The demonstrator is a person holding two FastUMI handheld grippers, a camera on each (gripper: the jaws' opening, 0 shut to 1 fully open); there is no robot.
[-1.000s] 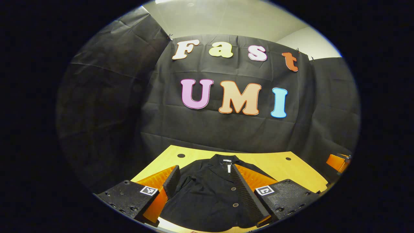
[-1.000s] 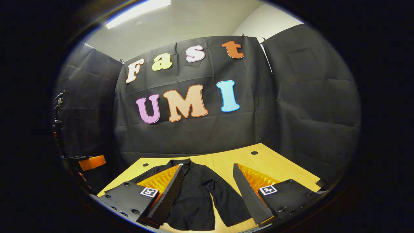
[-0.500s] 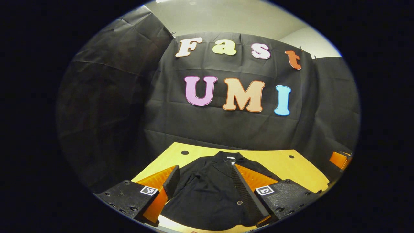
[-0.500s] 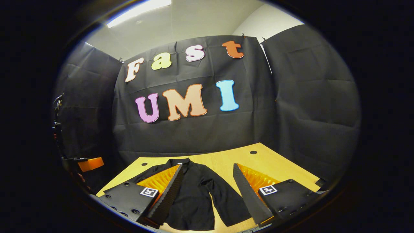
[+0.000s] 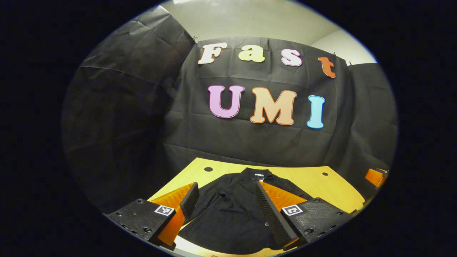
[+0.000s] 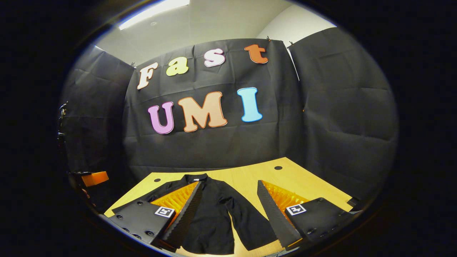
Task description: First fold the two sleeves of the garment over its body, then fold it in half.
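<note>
The black jacket (image 5: 232,210) lies flat and face up on the yellow wooden worktop (image 5: 303,180), collar (image 5: 255,175) toward the booth's cloth wall, hem toward the near edge. It looks like a light woven cloth: matt, limp, with soft creases, so it should lift easily, sag between grip points and drag across the smooth board rather than hold any shape. The collar and buttoned front are likely a little stiffer than the rest.

In the right gripper view one sleeve (image 6: 250,221) runs down beside the jacket's body and angles slightly away from it, its cuff near the hem. That cuff end is the sensible place to pinch for the first fold, taking both layers so the cloth does not slip out. The other sleeve is hard to separate from the body in the left gripper view.

The left tool (image 5: 228,207) hangs above the jacket's front with its fingers spread wide and nothing between them. The right tool (image 6: 230,210) is likewise spread apart and empty, above the sleeve side. Both have ribbed inner pads (image 6: 182,214), which should bite well on thin fabric. No fold is made yet.
</note>
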